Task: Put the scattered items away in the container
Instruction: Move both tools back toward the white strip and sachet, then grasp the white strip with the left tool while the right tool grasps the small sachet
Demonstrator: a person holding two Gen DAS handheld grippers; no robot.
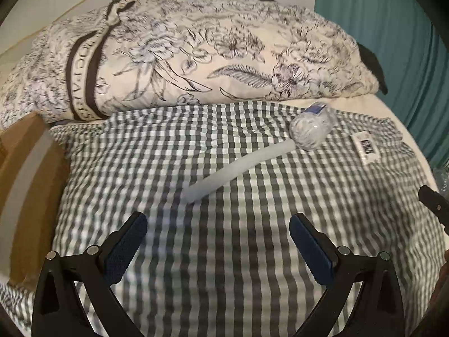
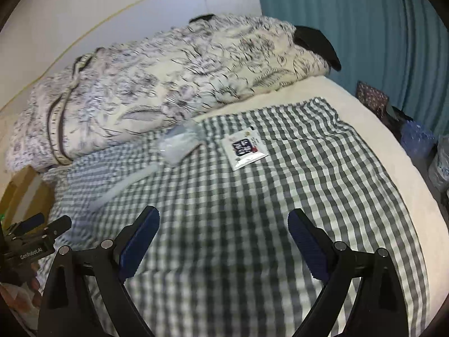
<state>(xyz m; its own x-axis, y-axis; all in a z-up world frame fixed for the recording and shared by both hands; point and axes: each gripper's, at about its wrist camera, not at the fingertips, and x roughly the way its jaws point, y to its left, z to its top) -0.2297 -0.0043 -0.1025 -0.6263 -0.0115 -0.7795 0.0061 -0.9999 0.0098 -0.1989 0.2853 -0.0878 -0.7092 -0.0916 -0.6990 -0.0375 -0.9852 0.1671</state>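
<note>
A long white foam tube (image 1: 238,167) lies slantwise on the grey-and-white checked cloth (image 1: 224,252), ahead of my left gripper (image 1: 217,226), which is open and holds nothing. At the tube's far end rests a clear plastic bag of white stuff (image 1: 310,129) with a blue label. A small white packet (image 1: 367,147) lies to its right. In the right wrist view my right gripper (image 2: 223,221) is open and empty above the checked cloth (image 2: 280,210). The blurred tube (image 2: 126,182), the bag (image 2: 179,143) and the packet (image 2: 245,148) lie farther ahead.
A brown cardboard box (image 1: 25,185) stands at the left edge of the bed. A folded floral duvet (image 1: 168,56) fills the far side. Teal curtains (image 2: 364,28) hang at the right. Bags and bottles (image 2: 418,140) sit beside the bed on the right.
</note>
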